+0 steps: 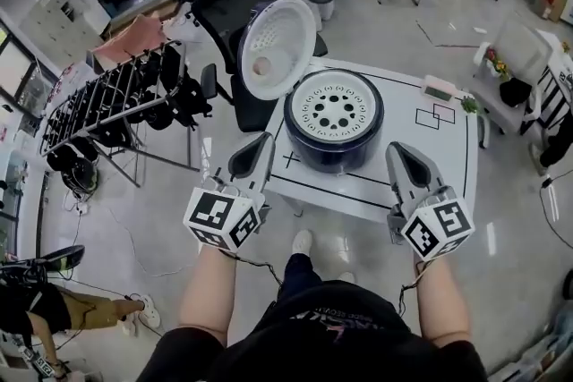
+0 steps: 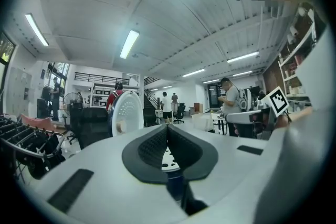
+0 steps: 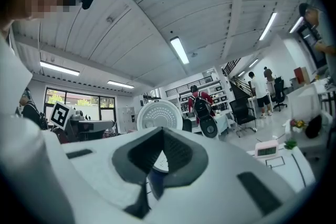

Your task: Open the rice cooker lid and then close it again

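Observation:
A dark blue rice cooker [image 1: 333,123] stands on the white table [image 1: 440,158] with its white lid [image 1: 276,46] swung up and back to the left. A white perforated inner plate [image 1: 333,109] shows on top of the pot. My left gripper [image 1: 265,141] hangs shut and empty near the table's front left edge. My right gripper [image 1: 396,152] is shut and empty over the table's front, right of the cooker. Neither touches the cooker. The raised lid [image 2: 126,111] shows beyond the shut left gripper [image 2: 168,126]. It stands as the lid [image 3: 159,114] beyond the shut right gripper [image 3: 161,129] too.
A pink digital timer [image 1: 440,89] lies at the table's far right, beside black marked rectangles. A black office chair [image 1: 228,0] stands behind the cooker. A black drying rack [image 1: 116,107] is on the left floor. Cables run over the floor. People stand in the background.

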The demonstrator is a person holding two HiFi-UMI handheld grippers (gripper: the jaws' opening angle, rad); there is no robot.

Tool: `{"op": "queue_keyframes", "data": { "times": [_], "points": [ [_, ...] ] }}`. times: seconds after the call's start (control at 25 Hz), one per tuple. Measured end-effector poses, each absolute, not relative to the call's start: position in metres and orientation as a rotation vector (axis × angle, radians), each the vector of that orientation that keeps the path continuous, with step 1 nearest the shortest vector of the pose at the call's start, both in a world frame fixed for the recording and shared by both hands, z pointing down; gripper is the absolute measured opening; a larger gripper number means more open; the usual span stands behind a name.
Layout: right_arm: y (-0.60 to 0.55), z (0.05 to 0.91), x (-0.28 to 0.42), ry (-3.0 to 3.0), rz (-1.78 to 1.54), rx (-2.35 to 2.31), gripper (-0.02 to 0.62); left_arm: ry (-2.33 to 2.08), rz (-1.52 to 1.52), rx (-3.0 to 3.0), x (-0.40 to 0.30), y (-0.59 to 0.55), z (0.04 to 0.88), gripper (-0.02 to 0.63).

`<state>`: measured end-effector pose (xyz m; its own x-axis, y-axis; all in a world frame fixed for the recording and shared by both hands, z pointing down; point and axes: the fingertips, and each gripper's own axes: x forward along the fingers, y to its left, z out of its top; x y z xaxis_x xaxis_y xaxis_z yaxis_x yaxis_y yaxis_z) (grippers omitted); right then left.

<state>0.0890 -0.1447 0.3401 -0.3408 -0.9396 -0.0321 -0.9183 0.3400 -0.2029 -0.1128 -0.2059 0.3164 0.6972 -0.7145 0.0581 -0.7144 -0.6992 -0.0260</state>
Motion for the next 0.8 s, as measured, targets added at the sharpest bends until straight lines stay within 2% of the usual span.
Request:
{"op": "queue_keyframes", "data": {
  "times": [0.44,0.8],
  "points": [
    [-0.083,0.361,0.095,2.502,-0.265,-1.701,0.002,1.125,-0.198,-2.987,-0.065,-0.108,0.354,0.003],
    [-0.071,0.365,0.073,2.507,-0.278,-1.695,0.002,1.080,-0.237,-3.034,-0.061,-0.079,0.375,0.003]
  ]
}}
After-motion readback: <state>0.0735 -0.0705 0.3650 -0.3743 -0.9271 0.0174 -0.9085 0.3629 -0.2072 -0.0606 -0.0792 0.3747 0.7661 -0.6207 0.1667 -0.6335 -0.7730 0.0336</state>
